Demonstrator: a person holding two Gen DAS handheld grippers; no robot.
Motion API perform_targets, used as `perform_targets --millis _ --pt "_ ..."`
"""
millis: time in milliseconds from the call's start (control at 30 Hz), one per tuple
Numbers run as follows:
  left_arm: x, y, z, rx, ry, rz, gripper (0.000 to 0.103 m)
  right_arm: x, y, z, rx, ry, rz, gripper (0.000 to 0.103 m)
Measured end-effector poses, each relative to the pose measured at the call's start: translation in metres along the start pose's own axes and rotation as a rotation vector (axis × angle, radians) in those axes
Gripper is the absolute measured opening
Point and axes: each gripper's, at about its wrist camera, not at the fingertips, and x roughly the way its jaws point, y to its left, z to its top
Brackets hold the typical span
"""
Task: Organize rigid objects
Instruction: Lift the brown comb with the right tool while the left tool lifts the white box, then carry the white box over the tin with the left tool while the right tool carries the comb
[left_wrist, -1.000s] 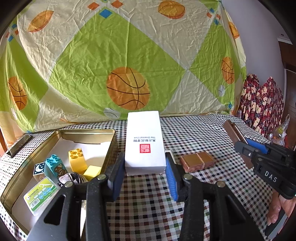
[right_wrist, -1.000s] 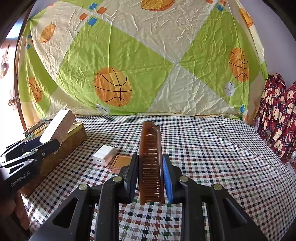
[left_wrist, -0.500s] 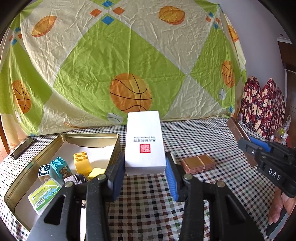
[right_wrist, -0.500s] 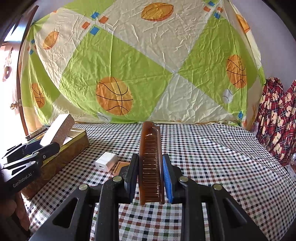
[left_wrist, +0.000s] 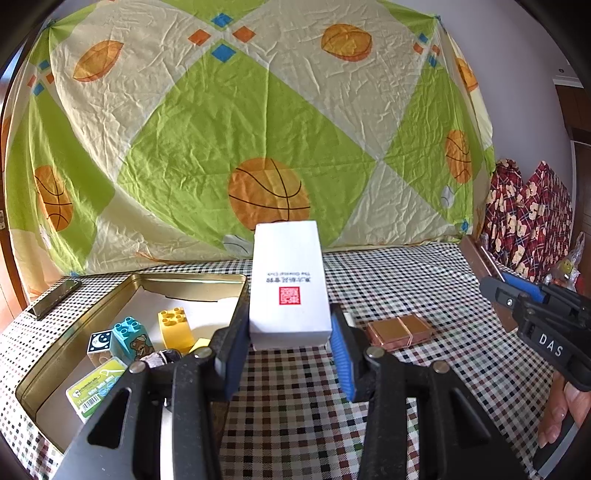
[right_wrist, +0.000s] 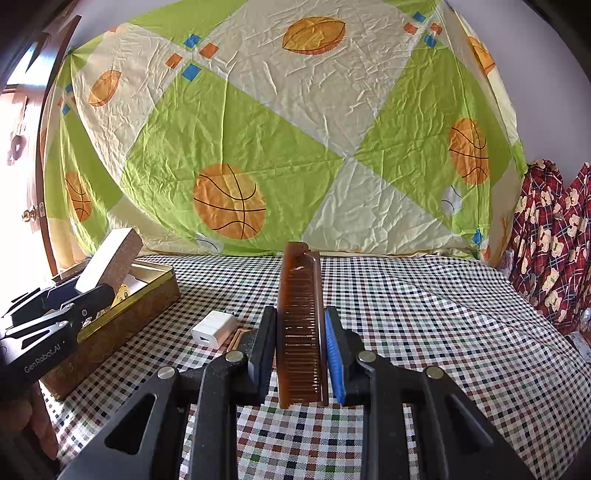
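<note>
Both hands are loaded at once above the checked tablecloth (right_wrist: 424, 314). The left gripper (left_wrist: 290, 343) is clenched on a white box (left_wrist: 290, 280), its pads pressing the box's two long sides near the lower end, so most of the box sticks out forward, just right of the gold tin (left_wrist: 77, 328). The right gripper (right_wrist: 301, 350) is clamped tight on a brown comb (right_wrist: 301, 314), held on edge with its length running out past the fingertips

The tin already holds a yellow block (left_wrist: 175, 325), a blue block (left_wrist: 129, 338), a small cube with a moon on it (left_wrist: 99, 341) and a green-labelled packet (left_wrist: 98, 386). A white charger (right_wrist: 214, 328) and a flat copper-coloured packet (left_wrist: 399, 330) lie on the cloth, outside the tin

My worry is the box: gripped low, with so much of it cantilevered, it looks likely to pivot between the pads if it bumps the tin's rim on the way in. The free floor of the tin is at the back, so a careless drop could land the box on the blocks and leave it tilted. The comb, I reckon, is long enough to catch the rim or the box if both hands head for the tin together, and the two grippers could knock each other there
</note>
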Motion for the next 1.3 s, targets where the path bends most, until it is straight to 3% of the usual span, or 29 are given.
perform_targets --millis 1300 --pt "-0.024 0.006 -0.004 -0.027 -0.080 0.075 0.040 -0.021 0.017 -0.001 -0.015 -0.099 0.047 0.027"
